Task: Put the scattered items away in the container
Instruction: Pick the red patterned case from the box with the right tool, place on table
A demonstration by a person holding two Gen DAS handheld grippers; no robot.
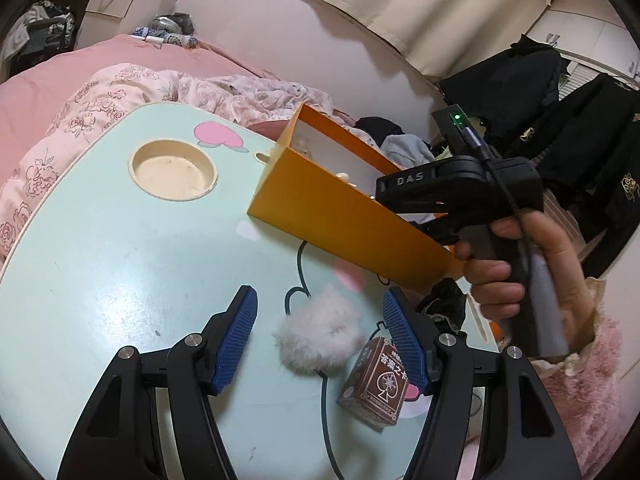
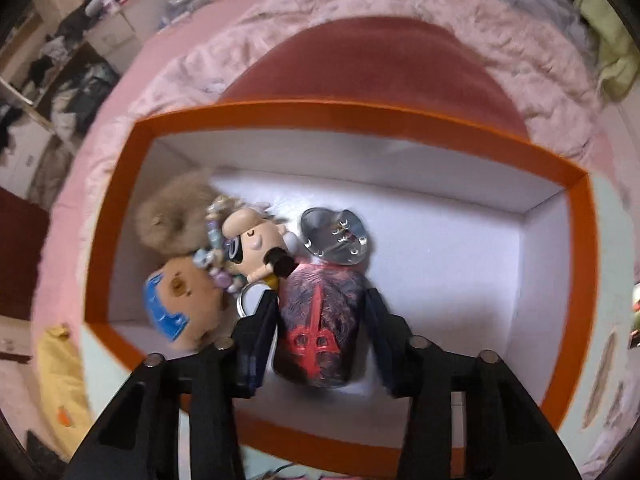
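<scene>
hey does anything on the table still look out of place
Yes. A white fluffy pompom and a brown card box lie loose on the mint table, outside the orange box. The card box sits tilted, beside the pompom.

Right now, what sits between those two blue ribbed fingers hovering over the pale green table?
In the left wrist view, a fluffy white pom-pom lies on the table between the left gripper's open fingers; a brown card box sits beside the right-hand finger.

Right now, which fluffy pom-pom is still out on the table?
The white pom-pom, lying between the left gripper's open fingers. The brown pom-pom is already inside the orange box.
</scene>
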